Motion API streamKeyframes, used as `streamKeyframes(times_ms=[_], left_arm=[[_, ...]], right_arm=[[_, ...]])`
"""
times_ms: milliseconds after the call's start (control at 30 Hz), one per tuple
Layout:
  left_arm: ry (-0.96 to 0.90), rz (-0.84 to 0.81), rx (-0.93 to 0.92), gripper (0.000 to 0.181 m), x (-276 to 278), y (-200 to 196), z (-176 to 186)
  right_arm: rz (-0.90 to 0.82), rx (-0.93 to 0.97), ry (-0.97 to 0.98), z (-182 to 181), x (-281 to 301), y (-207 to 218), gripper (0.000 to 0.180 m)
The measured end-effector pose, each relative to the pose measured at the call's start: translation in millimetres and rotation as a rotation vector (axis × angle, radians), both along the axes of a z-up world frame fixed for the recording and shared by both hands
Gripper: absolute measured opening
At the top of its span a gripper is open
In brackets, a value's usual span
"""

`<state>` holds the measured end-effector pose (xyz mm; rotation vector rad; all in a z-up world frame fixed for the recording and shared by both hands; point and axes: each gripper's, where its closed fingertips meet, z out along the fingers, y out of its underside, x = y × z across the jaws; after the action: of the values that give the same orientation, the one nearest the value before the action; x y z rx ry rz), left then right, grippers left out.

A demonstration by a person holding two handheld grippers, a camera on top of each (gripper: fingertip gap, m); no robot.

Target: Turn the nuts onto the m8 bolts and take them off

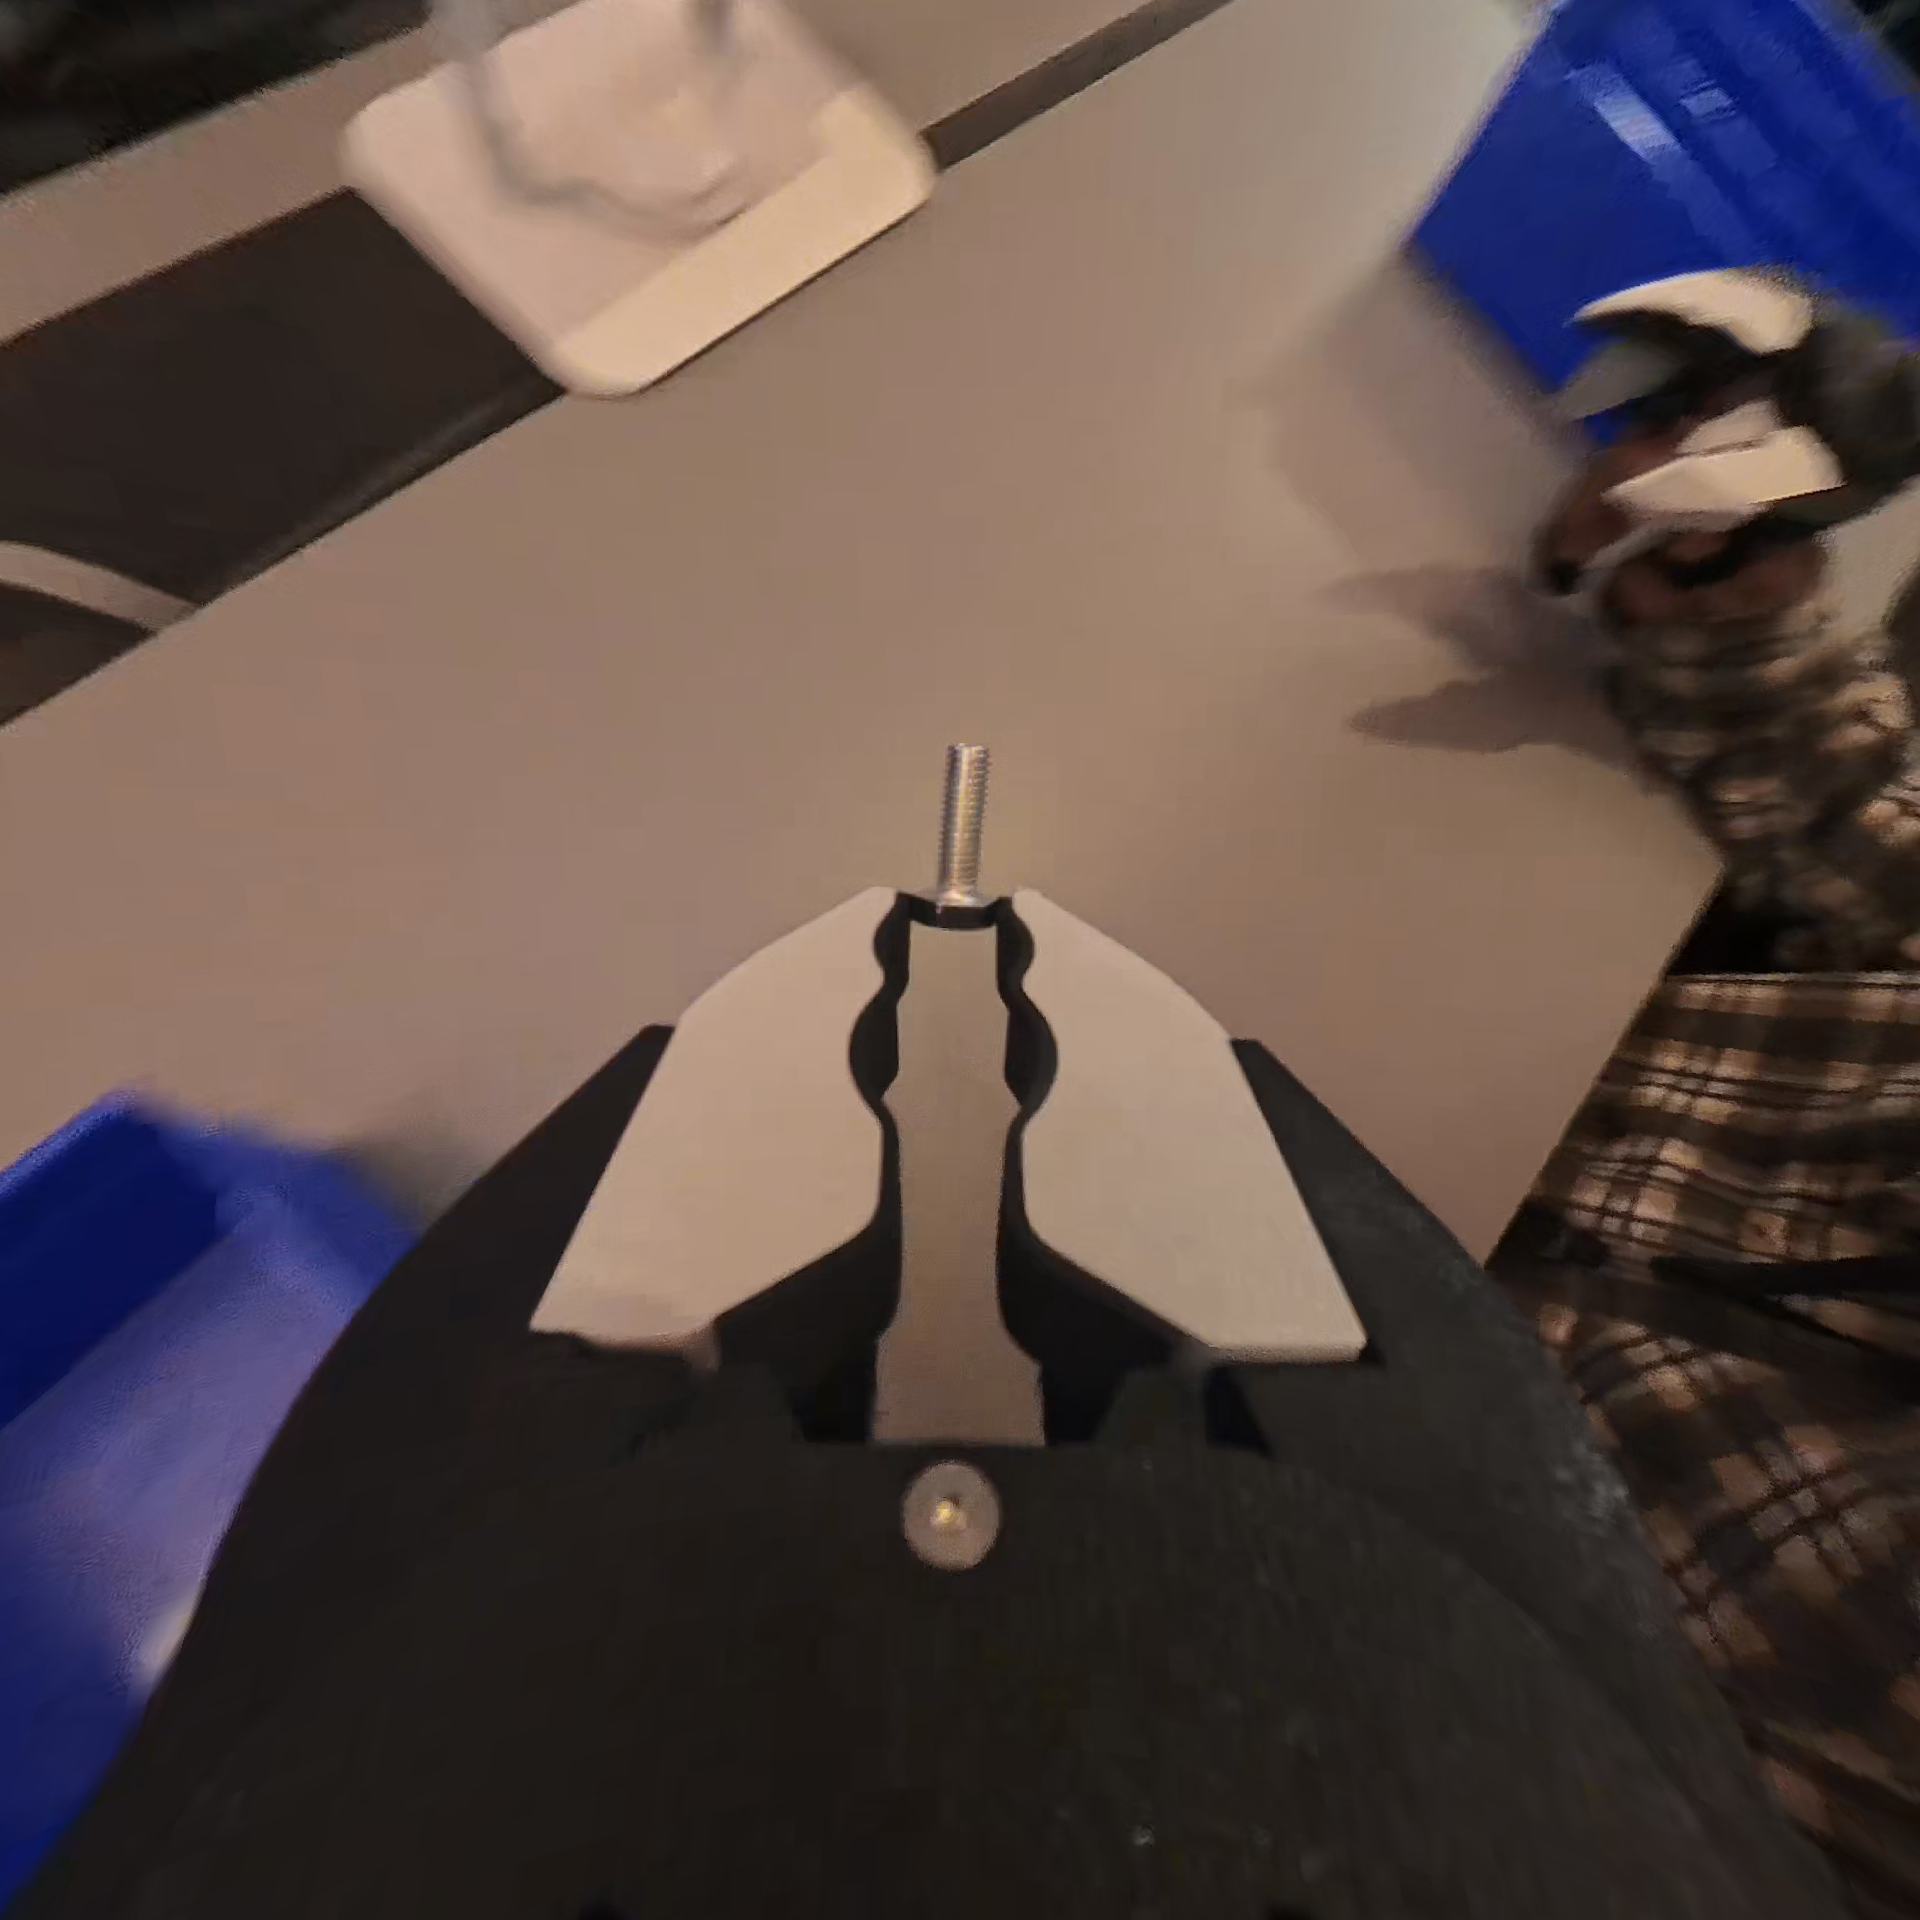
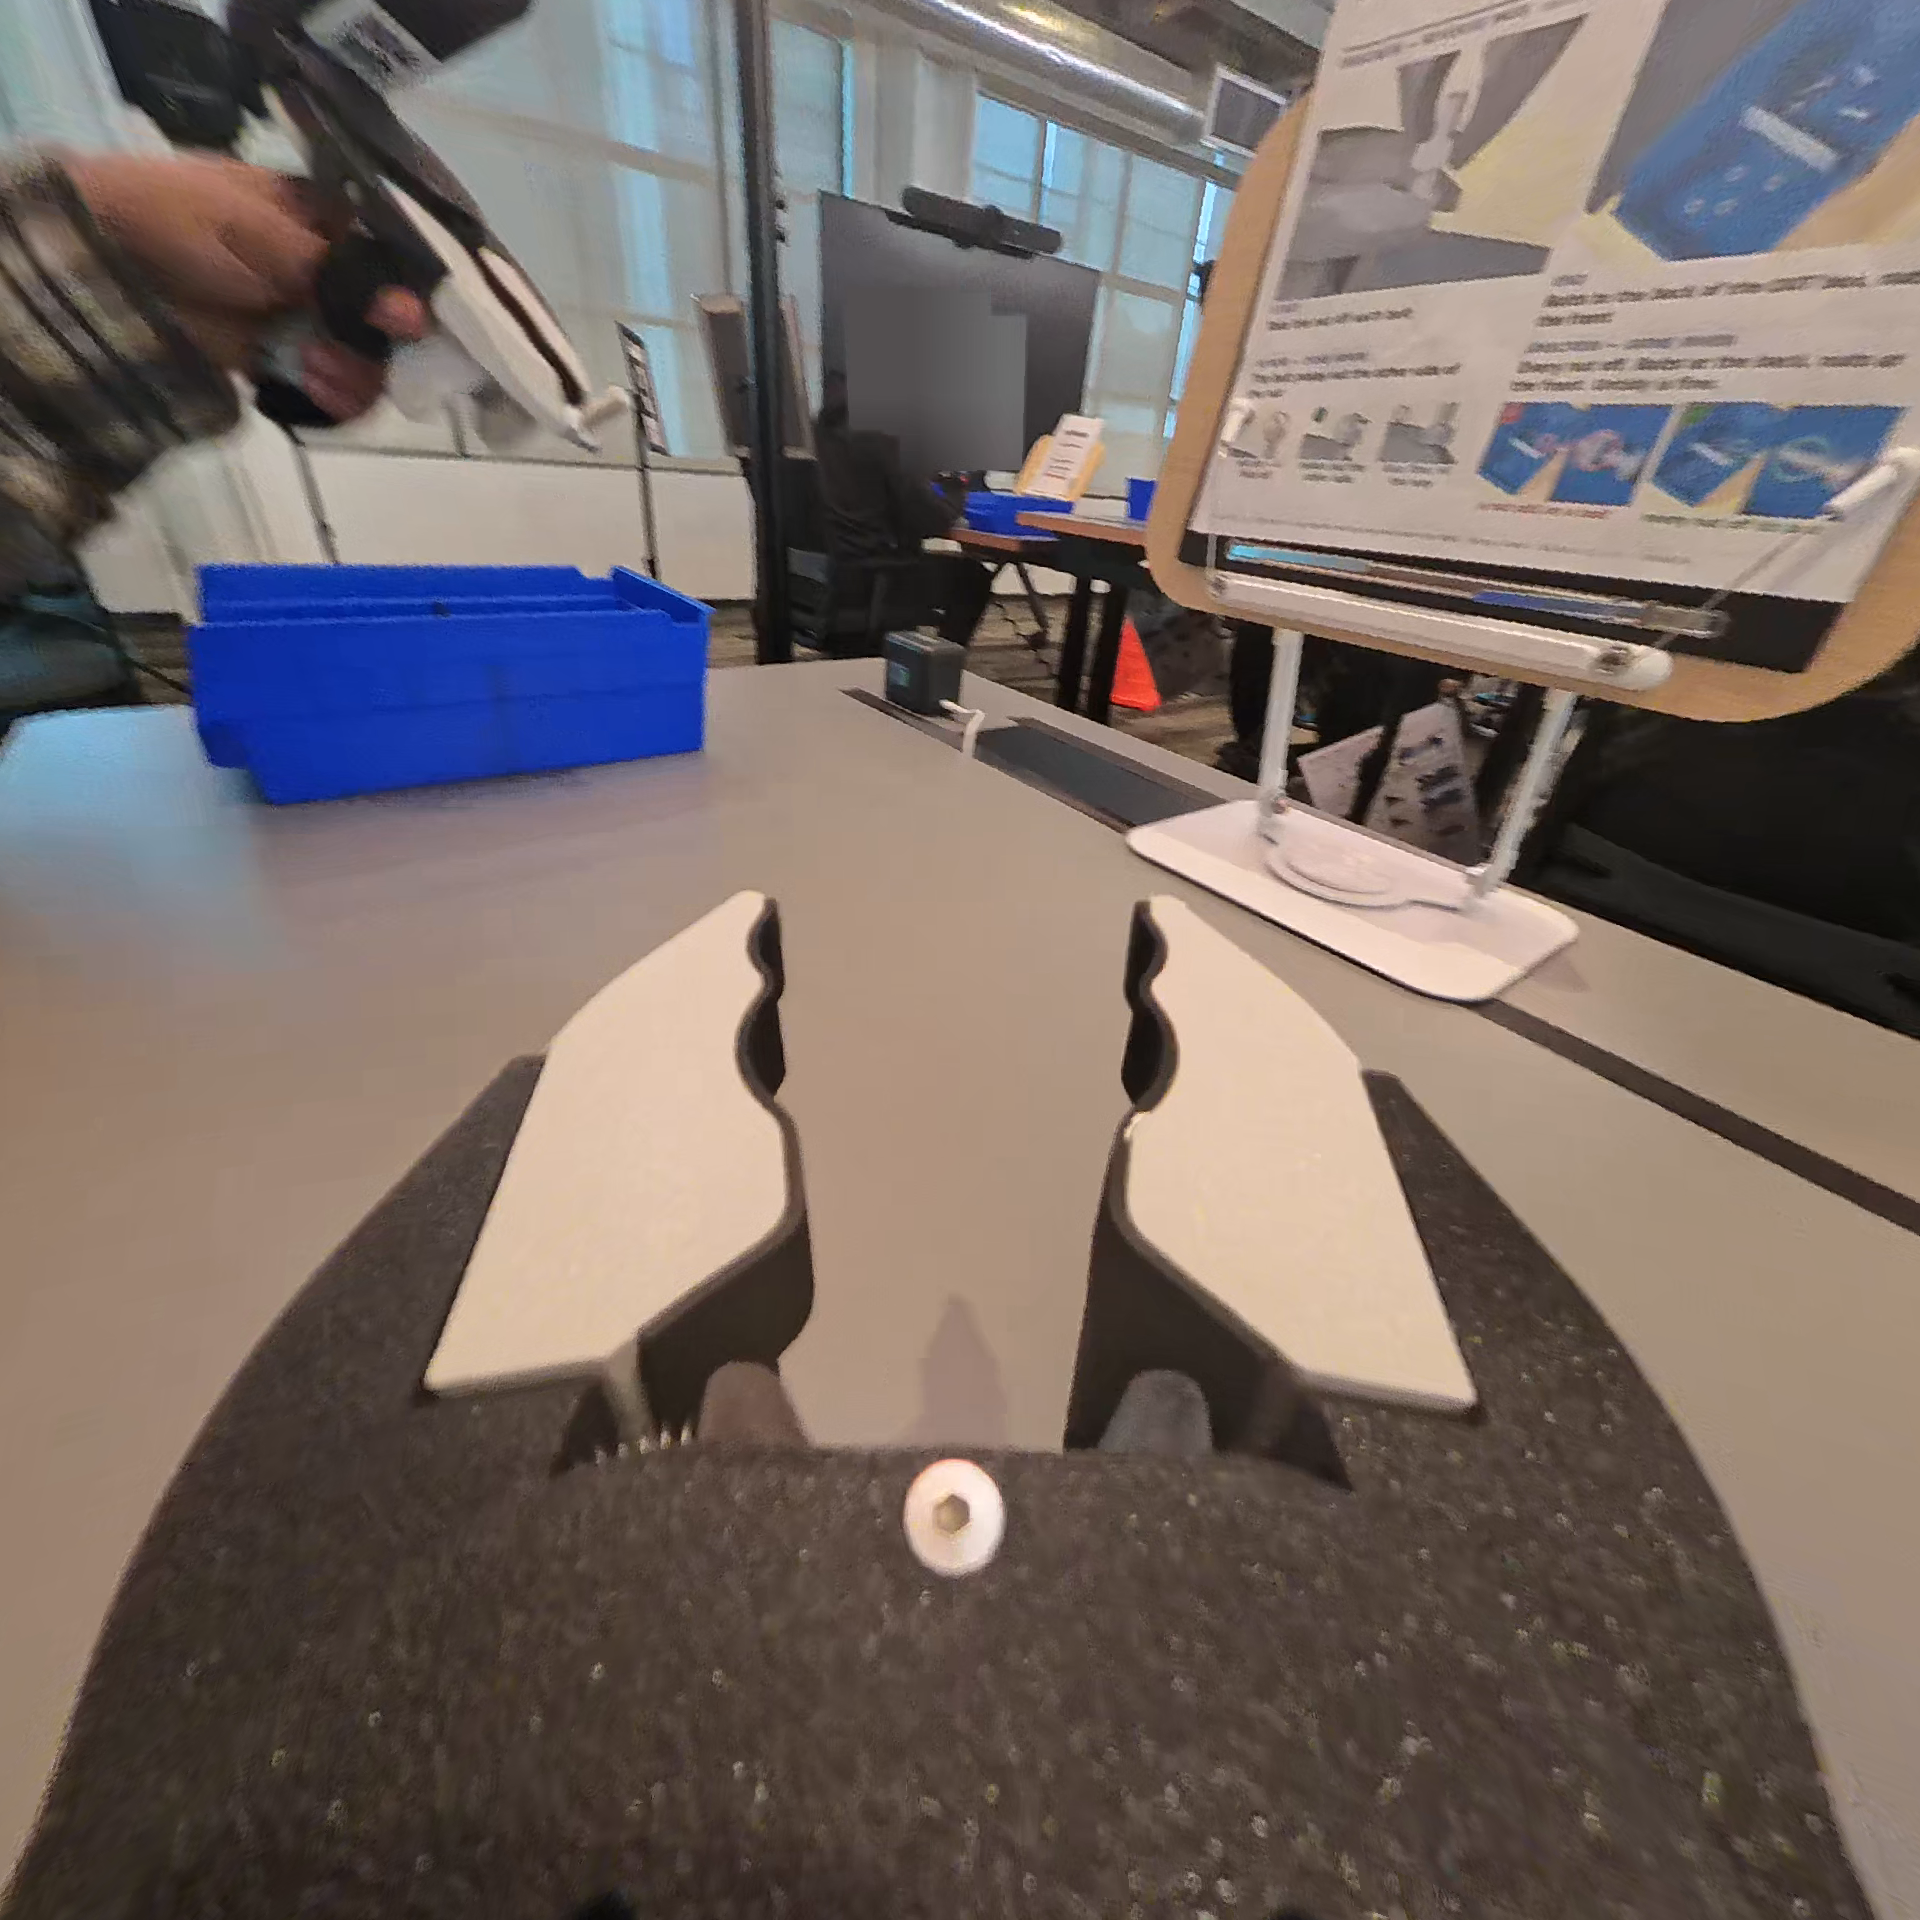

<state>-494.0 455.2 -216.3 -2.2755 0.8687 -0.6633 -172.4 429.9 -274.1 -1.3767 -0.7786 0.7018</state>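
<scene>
My left gripper (image 1: 956, 914) is shut on the head of a silver bolt (image 1: 964, 821), whose threaded shaft points forward over the grey table (image 1: 727, 623). In the right wrist view this gripper (image 2: 577, 405) is at the upper left, held by a hand in a plaid sleeve, with the bolt (image 2: 608, 405) at its tip. My right gripper (image 2: 956, 935) is open and empty, low over the table (image 2: 935, 831). It also shows blurred at the right edge of the left wrist view (image 1: 1662, 416). No nut is in view.
A blue bin (image 2: 447, 675) stands at the far left of the table, and blue bins show blurred in the left wrist view (image 1: 156, 1299) (image 1: 1683, 156). A stand with an instruction sheet (image 2: 1558, 312) has its white base (image 2: 1351, 914) at the right.
</scene>
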Motion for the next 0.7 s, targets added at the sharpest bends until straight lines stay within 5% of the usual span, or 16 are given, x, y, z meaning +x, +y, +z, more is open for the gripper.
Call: streamKeyframes(times_ms=[300,700], left_arm=[[-0.456,-0.420,0.081,0.015,199.1,-43.9,-49.8],[-0.522,-0.505,0.054,0.015,227.9,-61.5,-85.9]], right_arm=[[0.369,-0.142,0.210,34.9,-56.2,-26.9,0.037],[0.542,-0.269,0.093,4.9,-98.6,-25.7,0.025]])
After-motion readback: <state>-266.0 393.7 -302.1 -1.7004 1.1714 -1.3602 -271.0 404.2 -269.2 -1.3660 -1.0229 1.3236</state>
